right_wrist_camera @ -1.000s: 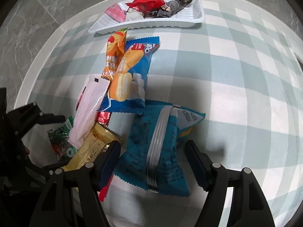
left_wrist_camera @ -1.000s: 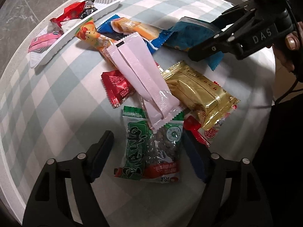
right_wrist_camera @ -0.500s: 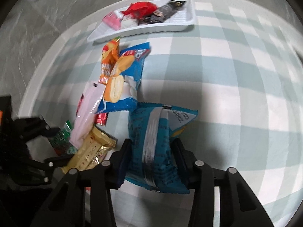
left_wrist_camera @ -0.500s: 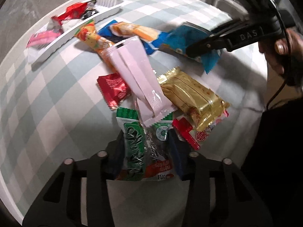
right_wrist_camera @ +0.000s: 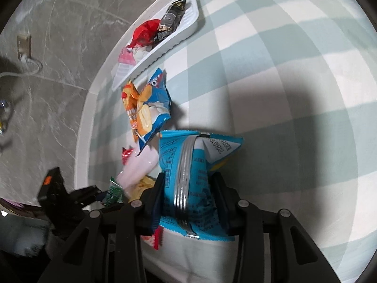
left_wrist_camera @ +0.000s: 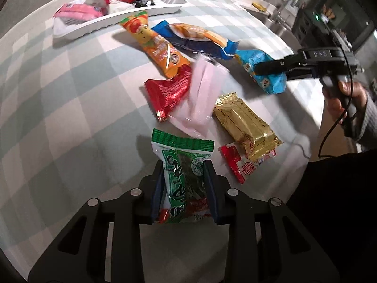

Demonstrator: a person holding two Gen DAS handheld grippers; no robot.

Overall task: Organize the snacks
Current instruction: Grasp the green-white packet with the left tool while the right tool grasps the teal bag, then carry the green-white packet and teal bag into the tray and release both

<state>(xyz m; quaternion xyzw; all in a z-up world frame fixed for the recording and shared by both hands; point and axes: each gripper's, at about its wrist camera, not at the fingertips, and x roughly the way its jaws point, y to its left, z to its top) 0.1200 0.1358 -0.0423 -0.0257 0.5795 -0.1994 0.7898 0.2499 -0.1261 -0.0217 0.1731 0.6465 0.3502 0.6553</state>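
Note:
My left gripper [left_wrist_camera: 183, 167] has its jaws closing, and the pads press both sides of a green seaweed snack packet [left_wrist_camera: 186, 151] held just above the checked tablecloth. The right gripper [right_wrist_camera: 188, 179] is closing too, its pads squeezing a light blue snack packet [right_wrist_camera: 188, 151] that hangs over the cloth; the left wrist view shows this blue packet [left_wrist_camera: 261, 77] at the right. A white tray [left_wrist_camera: 165, 11] at the far edge holds pink, red, white and black snacks. Between the tray and the grippers lie orange [left_wrist_camera: 157, 47], dark blue [left_wrist_camera: 195, 40], red [left_wrist_camera: 169, 92], pink [left_wrist_camera: 200, 96] and gold [left_wrist_camera: 245, 122] packets.
A small red and white packet [left_wrist_camera: 242, 165] lies under the gold one's near end. A person's hand [left_wrist_camera: 337, 99] with a trailing cable holds the right gripper. The table's white rim [right_wrist_camera: 82, 122] borders a grey marble floor. Bare checked cloth [right_wrist_camera: 294, 70] spreads to the right of the snacks.
Both grippers closed from wide open onto their packets, the left on the green one, the right on the blue one. Both packets have come up off the cloth, and the pink packet shifted.

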